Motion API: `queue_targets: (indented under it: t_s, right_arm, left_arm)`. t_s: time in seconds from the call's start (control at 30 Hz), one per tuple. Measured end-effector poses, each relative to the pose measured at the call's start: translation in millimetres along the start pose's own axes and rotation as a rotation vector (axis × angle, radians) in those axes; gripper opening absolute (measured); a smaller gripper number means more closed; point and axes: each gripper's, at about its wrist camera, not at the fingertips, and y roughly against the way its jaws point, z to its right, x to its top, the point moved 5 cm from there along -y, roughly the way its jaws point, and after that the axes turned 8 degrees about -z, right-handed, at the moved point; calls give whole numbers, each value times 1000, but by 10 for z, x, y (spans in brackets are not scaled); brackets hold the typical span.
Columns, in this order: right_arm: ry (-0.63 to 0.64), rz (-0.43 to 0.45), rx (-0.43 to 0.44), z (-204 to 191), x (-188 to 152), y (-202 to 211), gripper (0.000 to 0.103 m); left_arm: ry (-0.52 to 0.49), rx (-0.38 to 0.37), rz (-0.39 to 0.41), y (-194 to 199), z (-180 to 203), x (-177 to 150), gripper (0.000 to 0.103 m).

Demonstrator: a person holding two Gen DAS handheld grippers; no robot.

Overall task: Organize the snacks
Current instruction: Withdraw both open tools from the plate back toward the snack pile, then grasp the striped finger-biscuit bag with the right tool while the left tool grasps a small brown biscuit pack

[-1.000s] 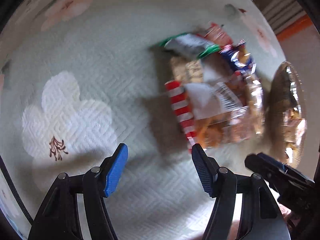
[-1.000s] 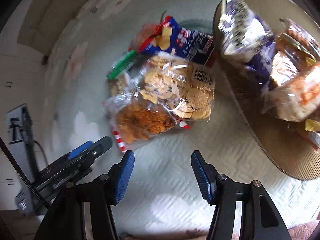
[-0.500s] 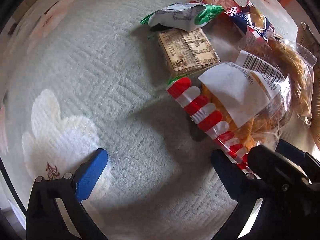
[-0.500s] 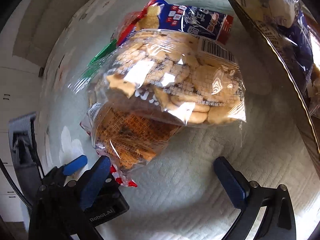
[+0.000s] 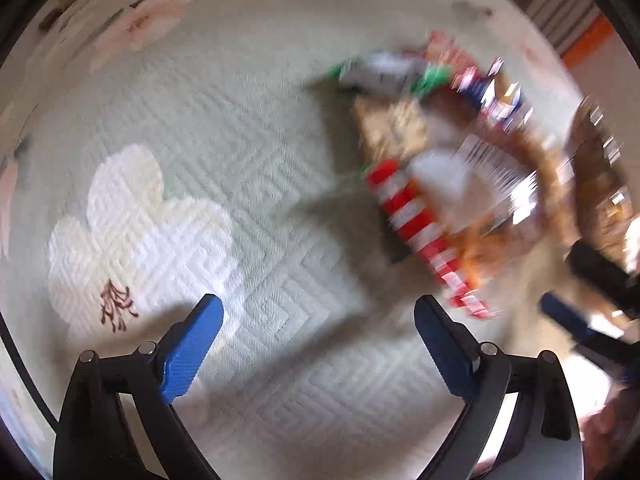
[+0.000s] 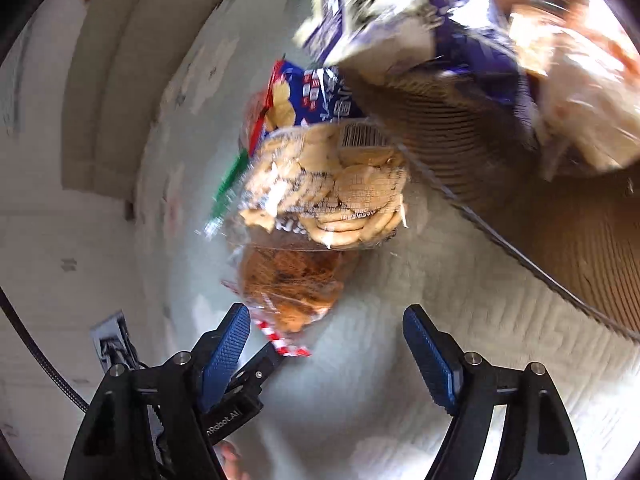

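Observation:
A loose snack pile lies on the pale quilted mat. It holds a clear bag of round biscuits (image 6: pixel 336 188), an orange cracker bag (image 6: pixel 288 280) with a red-and-white striped edge (image 5: pixel 420 232), a blue chip bag (image 6: pixel 308 96) and a green-and-white pack (image 5: pixel 384 72). My left gripper (image 5: pixel 318 312) hangs over bare mat to the left of the pile, jaws wide but closing, nothing between them. My right gripper (image 6: pixel 326 328) points at the orange bag, jaws closing. The bag's striped corner lies just ahead of its left finger, and no pad presses on it.
A woven basket (image 6: pixel 520 200) stands right of the pile, holding a purple bag (image 6: pixel 400 20) and other packets (image 6: pixel 580 80). A brown cracker pack (image 5: pixel 392 128) lies in the pile. A white flower patch (image 5: pixel 140 220) marks the mat at left. The left view is blurred.
Both grippers opened wide, then narrowed somewhat. The left view has pulled back from the pile. The right gripper has rolled and closed in on the orange bag, with the basket now overhead.

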Motion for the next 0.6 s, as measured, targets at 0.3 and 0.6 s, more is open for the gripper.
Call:
queue_targets:
  t_s: [0.3, 0.6]
  right_arm:
    - [-184, 118, 49, -104, 151, 208, 78]
    - [-383, 151, 41, 103, 549, 27, 78]
  left_arm:
    - [-32, -128, 68, 355, 475, 760, 97]
    - [-64, -171, -17, -55, 750, 1115, 95]
